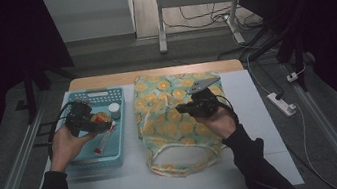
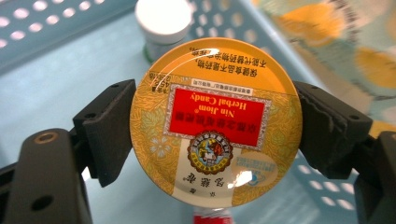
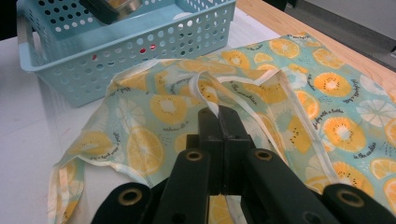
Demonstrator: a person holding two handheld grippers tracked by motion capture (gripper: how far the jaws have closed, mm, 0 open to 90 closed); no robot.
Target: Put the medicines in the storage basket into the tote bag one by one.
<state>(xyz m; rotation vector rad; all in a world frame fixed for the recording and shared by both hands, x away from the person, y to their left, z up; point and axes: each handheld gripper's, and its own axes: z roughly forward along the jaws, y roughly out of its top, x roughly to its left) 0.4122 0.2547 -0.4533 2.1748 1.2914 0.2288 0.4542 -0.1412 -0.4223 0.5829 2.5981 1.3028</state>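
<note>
**Candy tin in my left claw, bag rim pinched in my right**

My left claw (image 2: 215, 126) is clamped on a round, glossy yellow metal candy tin (image 2: 215, 122), its black ridged pads pressing the tin's rim on either side. The lid has a leafy gold pattern, a red rectangular label reading "Nin Jiom Herbal Candy", a round emblem below it and lines of Chinese characters along the edge; from my camera it all reads upside down. The tin hangs over the light blue perforated plastic basket (image 1: 81, 160), above a small bottle with a white cap (image 2: 163, 21) and the red end of a tube (image 2: 212, 218).

My right claw (image 3: 218, 122) is clenched on the white piped rim of a soft cloth bag (image 3: 299, 98), mint green, printed with orange slices and small script I cannot read. The bag lies rumpled on the white table (image 1: 267, 125), just beside the basket.
</note>
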